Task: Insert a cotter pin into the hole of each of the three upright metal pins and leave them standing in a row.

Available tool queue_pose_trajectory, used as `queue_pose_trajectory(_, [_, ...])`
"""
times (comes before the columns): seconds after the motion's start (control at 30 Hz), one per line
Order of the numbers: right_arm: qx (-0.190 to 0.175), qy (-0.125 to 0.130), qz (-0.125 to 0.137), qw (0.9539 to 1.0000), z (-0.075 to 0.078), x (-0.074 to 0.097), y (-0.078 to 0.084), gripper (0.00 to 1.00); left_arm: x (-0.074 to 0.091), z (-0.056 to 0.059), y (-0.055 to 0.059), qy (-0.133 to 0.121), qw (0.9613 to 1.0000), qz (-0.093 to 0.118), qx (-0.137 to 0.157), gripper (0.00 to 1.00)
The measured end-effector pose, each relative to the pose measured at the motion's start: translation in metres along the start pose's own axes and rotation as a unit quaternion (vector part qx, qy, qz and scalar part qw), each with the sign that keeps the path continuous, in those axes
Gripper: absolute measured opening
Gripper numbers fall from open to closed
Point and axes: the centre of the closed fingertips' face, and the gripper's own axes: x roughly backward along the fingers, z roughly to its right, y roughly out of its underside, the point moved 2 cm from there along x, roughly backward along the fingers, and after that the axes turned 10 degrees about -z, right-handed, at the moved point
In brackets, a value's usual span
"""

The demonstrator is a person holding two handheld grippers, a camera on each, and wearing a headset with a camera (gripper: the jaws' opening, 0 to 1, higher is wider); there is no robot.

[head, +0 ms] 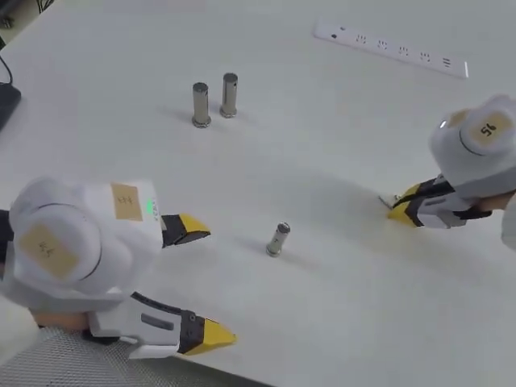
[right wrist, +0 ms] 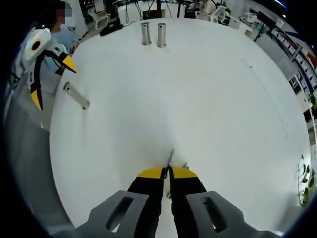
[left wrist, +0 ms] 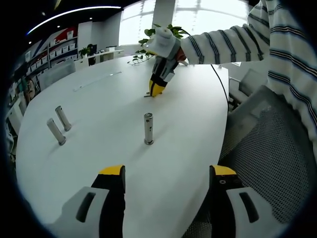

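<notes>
Head view gives the count: three metal pins, with the lone metal pin (head: pixel 278 239) standing mid-table and a pair of metal pins (head: pixel 200 105) side by side well beyond it. All look solid, stiff and smooth, likely to topple if nudged high, so they are best steadied low on the shaft. Well to the right of the lone metal pin, the right gripper (head: pixel 401 207) noses down at the table over one cotter pin (head: pixel 387 199). Left gripper view: the left gripper (left wrist: pixel 167 172) is spread wide and empty, near the lone metal pin and facing it. Right gripper view: the right gripper's jaws are pinched almost together on the cotter pin, a light, thin, slippery wire, probably best held by its head.
</notes>
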Motion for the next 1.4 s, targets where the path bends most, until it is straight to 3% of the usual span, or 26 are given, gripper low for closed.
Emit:
queue_pose_trajectory(0.2, [0.009,0.004,-0.012,0.9999,0.000,0.001,-0.001,0.04,0.000,-0.001,0.000,-0.003,1.0000,0.000,0.003,0.67])
queue_pose_trajectory(0.27, [0.044,0.014,-0.020,0.9987,0.001,0.001,-0.001,0.04,0.000,0.000,0.000,-0.003,1.0000,-0.001,0.002,0.67])
queue_pose_trajectory(0.33, [0.056,0.021,-0.025,0.9979,-0.001,0.001,-0.001,0.03,0.000,0.000,0.000,-0.004,1.0000,-0.001,0.001,0.67])
queue_pose_trajectory(1.0, [0.029,0.029,-0.002,0.9992,-0.003,0.005,0.001,0.01,0.010,-0.005,0.002,-0.023,0.9997,-0.001,0.011,0.64])
queue_pose_trajectory(1.4, [0.049,0.056,0.013,0.9972,-0.015,0.020,0.001,0.01,0.012,-0.004,-0.001,-0.028,0.9995,0.005,0.009,0.62])
